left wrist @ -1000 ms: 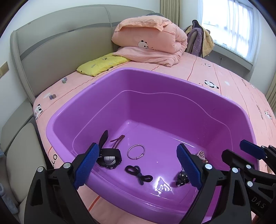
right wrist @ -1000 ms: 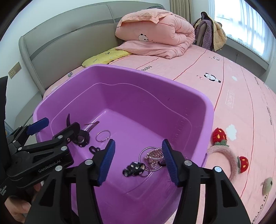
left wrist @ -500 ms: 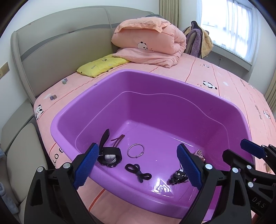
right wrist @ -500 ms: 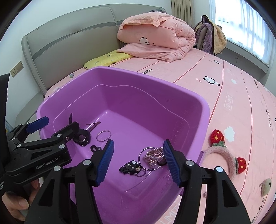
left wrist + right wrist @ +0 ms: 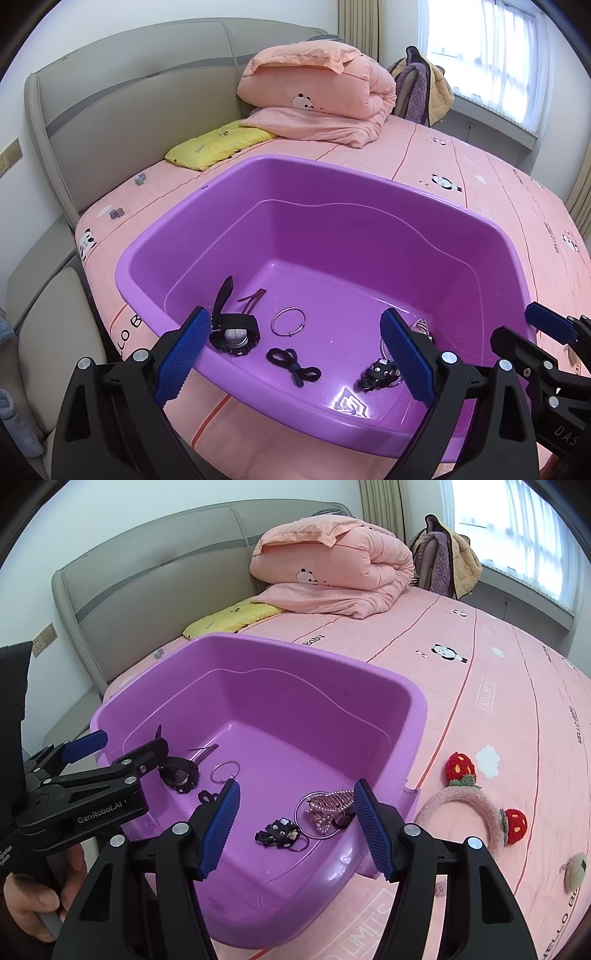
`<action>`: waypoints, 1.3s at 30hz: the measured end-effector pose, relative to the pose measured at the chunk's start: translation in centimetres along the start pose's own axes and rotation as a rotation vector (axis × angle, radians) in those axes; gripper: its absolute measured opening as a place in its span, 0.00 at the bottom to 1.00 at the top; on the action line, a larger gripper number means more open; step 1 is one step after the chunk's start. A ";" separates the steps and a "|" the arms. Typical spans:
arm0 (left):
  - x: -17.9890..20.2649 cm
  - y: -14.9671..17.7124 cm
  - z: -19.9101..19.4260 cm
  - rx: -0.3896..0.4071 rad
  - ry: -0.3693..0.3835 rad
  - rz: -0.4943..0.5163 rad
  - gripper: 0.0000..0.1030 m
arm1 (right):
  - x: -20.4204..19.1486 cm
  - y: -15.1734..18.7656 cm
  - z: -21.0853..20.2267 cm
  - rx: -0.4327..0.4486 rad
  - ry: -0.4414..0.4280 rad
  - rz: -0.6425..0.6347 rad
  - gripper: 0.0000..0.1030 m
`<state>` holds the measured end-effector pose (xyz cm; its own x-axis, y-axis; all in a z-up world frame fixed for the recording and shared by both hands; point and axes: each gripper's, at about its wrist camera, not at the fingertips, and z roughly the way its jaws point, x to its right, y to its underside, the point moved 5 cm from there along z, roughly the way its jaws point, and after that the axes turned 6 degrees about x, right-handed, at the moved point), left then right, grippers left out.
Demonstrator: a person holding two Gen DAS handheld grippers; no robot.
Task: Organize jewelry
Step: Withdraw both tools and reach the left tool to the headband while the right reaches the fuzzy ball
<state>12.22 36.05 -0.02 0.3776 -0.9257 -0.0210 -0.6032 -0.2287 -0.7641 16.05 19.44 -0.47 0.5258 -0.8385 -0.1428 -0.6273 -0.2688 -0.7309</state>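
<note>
Purple tub (image 5: 413,716) w/ jewelry under R gripper (image 5: 295,827)

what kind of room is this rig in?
Most likely a bedroom: the purple plastic tub sits on a bed with a pink printed sheet, a grey padded headboard and a folded pink quilt.
</note>
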 end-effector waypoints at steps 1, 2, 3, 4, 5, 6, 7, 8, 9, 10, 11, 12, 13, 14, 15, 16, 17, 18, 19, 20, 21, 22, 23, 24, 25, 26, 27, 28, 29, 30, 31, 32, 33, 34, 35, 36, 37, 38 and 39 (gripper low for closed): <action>0.2 -0.1 -0.1 0.000 0.005 0.001 0.89 | 0.2 0.1 -0.3 0.005 0.002 0.007 0.60; 0.3 -0.1 -0.2 0.001 0.009 0.002 0.89 | 0.5 0.1 -0.6 0.009 0.002 0.014 0.60; 0.5 -0.3 -0.4 0.004 0.011 0.005 0.89 | 0.7 0.2 -0.9 0.013 0.005 0.021 0.60; 0.8 -0.4 -0.7 0.009 0.015 0.008 0.89 | 1.0 0.3 -1.3 0.019 0.008 0.030 0.60; 0.9 -0.6 -1.0 0.014 0.019 0.011 0.89 | 1.2 0.4 -1.7 0.026 0.008 0.040 0.60; 1.1 -0.7 -1.2 0.017 0.023 0.015 0.89 | 1.5 0.5 -2.1 0.035 0.006 0.054 0.60; 1.4 -0.8 -1.4 0.021 0.027 0.020 0.89 | 1.8 0.6 -2.4 0.041 0.005 0.066 0.60; 1.6 -0.9 -1.7 0.024 0.030 0.025 0.89 | 2.0 0.7 -2.8 0.047 0.006 0.075 0.60; 1.9 -0.9 -2.0 0.030 0.032 0.031 0.89 | 2.2 0.9 -3.1 0.050 0.007 0.081 0.60; 2.2 -1.0 -2.2 0.034 0.034 0.034 0.89 | 2.5 1.1 -3.5 0.053 0.008 0.087 0.60; 2.5 -1.0 -2.4 0.036 0.037 0.036 0.89 | 2.8 1.3 -3.9 0.055 0.011 0.091 0.60; 2.8 -0.9 -2.6 0.036 0.041 0.039 0.89 | 3.1 1.5 -4.3 0.058 0.014 0.095 0.60; 3.1 -0.9 -2.7 0.034 0.043 0.041 0.89 | 3.4 1.7 -4.7 0.061 0.016 0.102 0.60; 3.4 -0.9 -3.0 0.033 0.047 0.042 0.89 | 3.8 1.9 -5.1 0.062 0.017 0.107 0.60; 3.8 -0.8 -3.3 0.033 0.052 0.044 0.89 | 4.1 2.1 -5.6 0.064 0.021 0.110 0.60; 4.1 -0.8 -3.6 0.035 0.057 0.045 0.89 | 4.6 2.4 -6.2 0.072 0.025 0.115 0.60; 4.4 -0.9 -3.8 0.037 0.059 0.046 0.89 | 5.0 2.7 -6.8 0.079 0.030 0.119 0.60; 4.8 -0.9 -4.2 0.037 0.061 0.049 0.89 | 5.5 2.9 -7.4 0.085 0.034 0.126 0.60; 5.3 -0.9 -4.5 0.038 0.067 0.052 0.89 | 6.2 3.2 -8.1 0.094 0.038 0.137 0.60; 5.8 -0.9 -4.8 0.039 0.073 0.055 0.89 | 6.8 3.5 -8.7 0.101 0.042 0.147 0.60; 6.3 -0.8 -5.2 0.042 0.079 0.058 0.89 | 7.5 3.8 -9.3 0.108 0.048 0.157 0.60; 6.9 -0.8 -5.6 0.044 0.083 0.061 0.89 | 8.2 4.1 -9.8 0.111 0.054 0.163 0.60; 7.7 -0.7 -6.0 0.046 0.093 0.064 0.89 | 9.0 4.5 -10.4 0.115 0.064 0.168 0.60; 8.3 -0.7 -6.4 0.046 0.102 0.066 0.89 | 9.8 4.8 -10.9 0.118 0.074 0.171 0.60; 9.0 -0.6 -6.7 0.046 0.112 0.067 0.89 | 10.6 5.2 -11.5 0.122 0.086 0.174 0.60; 9.7 -0.5 -7.0 0.045 0.122 0.067 0.89 | 11.4 5.6 -12.0 0.126 0.096 0.180 0.60; 10.6 -0.3 -7.4 0.042 0.135 0.067 0.90 | 12.2 6.0 -12.5 0.129 0.105 0.187 0.60; 11.3 -0.2 -7.6 0.039 0.146 0.066 0.91 | 13.1 6.5 -13.1 0.133 0.113 0.198 0.60; 12.2 0.0 -7.9 0.037 0.159 0.064 0.91 | 14.0 7.0 -13.6 0.138 0.121 0.209 0.60; 12.9 0.2 -8.1 0.035 0.167 0.063 0.91 | 14.9 7.6 -14.1 0.140 0.128 0.222 0.60; 13.7 0.5 -8.4 0.033 0.177 0.063 0.91 | 15.7 8.0 -14.6 0.143 0.135 0.232 0.60; 14.7 0.8 -8.6 0.030 0.189 0.064 0.91 | 16.6 8.6 -15.0 0.145 0.145 0.242 0.60; 15.6 1.1 -8.8 0.026 0.201 0.066 0.91 | 17.7 9.2 -15.5 0.146 0.158 0.252 0.60; 16.4 1.4 -9.0 0.025 0.213 0.067 0.91 | 18.5 9.6 -15.8 0.145 0.169 0.260 0.60; 17.4 1.7 -9.2 0.024 0.229 0.070 0.91 | 19.5 10.1 -16.2 0.143 0.181 0.268 0.60; 18.4 2.0 -9.4 0.026 0.240 0.073 0.91 | 20.4 10.6 -16.5 0.141 0.194 0.276 0.60; 19.2 2.3 -9.6 0.027 0.250 0.078 0.91 | 21.7 11.2 -17.0 0.140 0.211 0.288 0.60; 20.1 2.5 -9.7 0.027 0.260 0.087 0.91 | 22.8 11.8 -17.3 0.139 0.225 0.300 0.60; 21.0 2.9 -9.7 0.025 0.270 0.098 0.91 | 23.9 12.2 -17.6 0.139 0.240 0.315 0.60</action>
<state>11.62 12.99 3.61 0.1159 -0.9905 0.0740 -0.6089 -0.1297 -0.7826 10.84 -12.27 -1.06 0.1617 -0.9607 -0.2258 -0.6436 0.0708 -0.7621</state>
